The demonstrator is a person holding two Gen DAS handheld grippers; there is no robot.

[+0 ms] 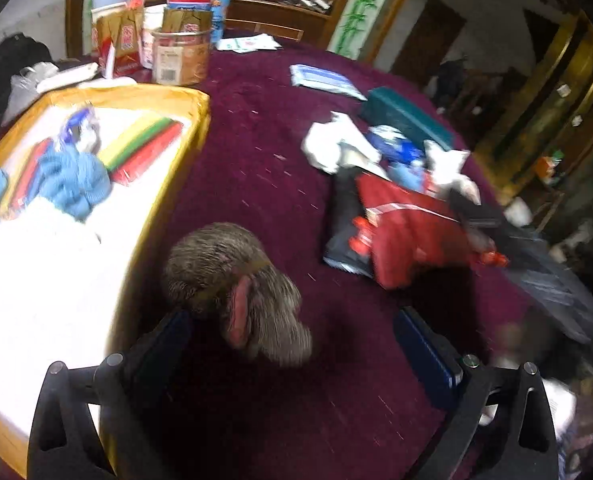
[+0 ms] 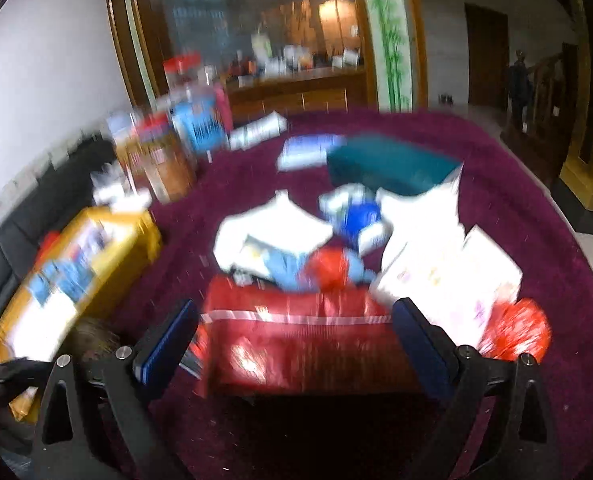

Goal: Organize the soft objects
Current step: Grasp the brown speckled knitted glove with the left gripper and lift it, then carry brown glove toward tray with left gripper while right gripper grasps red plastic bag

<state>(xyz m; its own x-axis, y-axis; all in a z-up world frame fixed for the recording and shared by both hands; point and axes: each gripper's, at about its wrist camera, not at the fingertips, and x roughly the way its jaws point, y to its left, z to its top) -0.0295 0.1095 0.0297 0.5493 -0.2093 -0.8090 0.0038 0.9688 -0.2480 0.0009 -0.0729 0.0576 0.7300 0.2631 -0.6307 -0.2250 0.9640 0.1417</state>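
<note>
Partly done: blue knitwear [image 1: 74, 182] lies in the tray [image 1: 200, 120]; furry hat [image 1: 236, 288] and clutter pile [image 2: 296, 264] remain on the table [image 1: 264, 152]. Both grippers, left [image 1: 292, 344] and right [image 2: 296, 336], have fingers spread, holding nothing.

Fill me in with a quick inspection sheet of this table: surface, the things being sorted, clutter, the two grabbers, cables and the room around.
Surface: round table under a dark red fuzzy cloth.
Job's things: furry brown toy on the cloth beside the tray; blue knit and coloured strips lie in the tray; a mixed pile with a red bag, white packets and a teal box.
Clutter: jars and cartons at the far edge.
Grippers: left gripper open, the toy just ahead of it; right gripper open over the red bag, not gripping.
Cables: nothing seen.
Surroundings: wooden cabinet, bamboo-print panel, dark doorway.
</note>
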